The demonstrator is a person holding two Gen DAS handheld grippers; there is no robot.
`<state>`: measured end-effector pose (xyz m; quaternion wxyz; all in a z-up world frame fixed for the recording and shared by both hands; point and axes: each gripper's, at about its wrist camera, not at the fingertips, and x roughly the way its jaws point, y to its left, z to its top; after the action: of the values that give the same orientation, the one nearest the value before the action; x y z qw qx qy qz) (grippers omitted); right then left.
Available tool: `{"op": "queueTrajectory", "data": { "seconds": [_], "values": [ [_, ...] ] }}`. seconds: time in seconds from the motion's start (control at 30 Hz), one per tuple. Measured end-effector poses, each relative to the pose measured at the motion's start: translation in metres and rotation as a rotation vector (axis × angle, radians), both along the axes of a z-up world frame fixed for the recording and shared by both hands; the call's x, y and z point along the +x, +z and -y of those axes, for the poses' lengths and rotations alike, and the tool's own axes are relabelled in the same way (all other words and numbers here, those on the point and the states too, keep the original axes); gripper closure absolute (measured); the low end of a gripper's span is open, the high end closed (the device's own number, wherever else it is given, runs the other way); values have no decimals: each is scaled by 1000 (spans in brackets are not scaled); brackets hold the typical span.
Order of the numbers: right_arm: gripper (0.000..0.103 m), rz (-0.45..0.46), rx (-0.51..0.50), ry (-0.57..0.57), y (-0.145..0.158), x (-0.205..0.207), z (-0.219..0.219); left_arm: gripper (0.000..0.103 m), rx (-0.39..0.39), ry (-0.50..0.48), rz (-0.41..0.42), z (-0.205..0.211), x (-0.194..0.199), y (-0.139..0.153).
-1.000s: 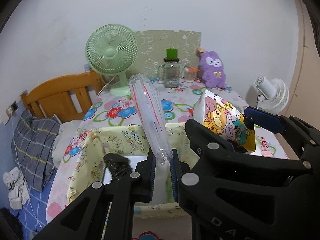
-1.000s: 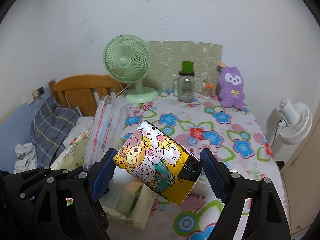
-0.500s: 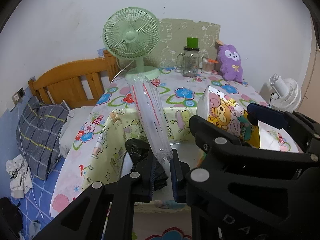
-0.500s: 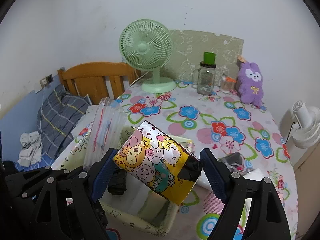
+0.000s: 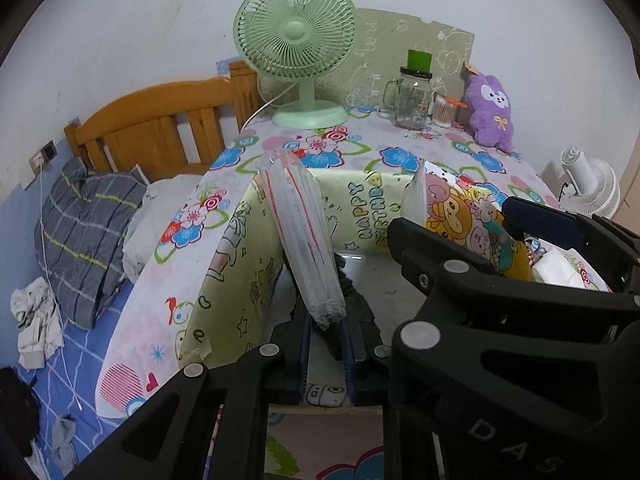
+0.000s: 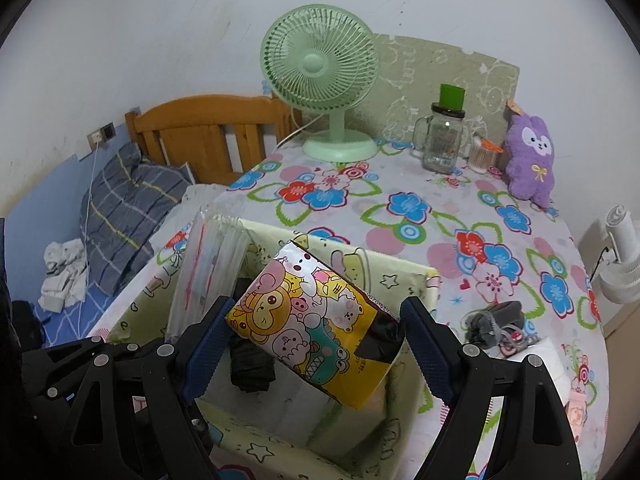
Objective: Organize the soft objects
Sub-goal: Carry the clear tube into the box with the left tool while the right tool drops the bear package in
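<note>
Cartoon-printed yellow foil pouch (image 6: 316,320) sits clamped in the right gripper (image 6: 314,344) above the pale-green patterned box (image 6: 420,276); left gripper (image 5: 326,332) fingers pinch a clear plastic packet (image 5: 300,224). Step: loading. Next, judged: lower both, release inside.

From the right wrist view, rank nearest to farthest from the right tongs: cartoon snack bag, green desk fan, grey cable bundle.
1. Cartoon-printed yellow snack bag, gripped in the right tongs.
2. Grey cable bundle, on the table just right.
3. Pale green desk fan, at the far edge.
</note>
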<state>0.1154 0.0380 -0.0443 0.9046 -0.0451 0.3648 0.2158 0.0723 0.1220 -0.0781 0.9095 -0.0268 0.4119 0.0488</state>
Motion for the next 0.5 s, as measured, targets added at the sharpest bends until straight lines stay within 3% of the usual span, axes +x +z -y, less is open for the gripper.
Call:
{"op": "queueTrajectory", "data": {
  "seconds": [0.1, 0.2, 0.5],
  "values": [
    [17, -6, -3, 9, -2, 2, -4, 85, -5, 9, 0, -2, 0, 0],
    [17, -15, -7, 23, -5, 3, -8, 67, -12, 14, 4, -3, 0, 0],
    [15, -55, 17, 48, -9, 10, -18, 41, -29, 34, 16, -10, 5, 3]
  ]
}}
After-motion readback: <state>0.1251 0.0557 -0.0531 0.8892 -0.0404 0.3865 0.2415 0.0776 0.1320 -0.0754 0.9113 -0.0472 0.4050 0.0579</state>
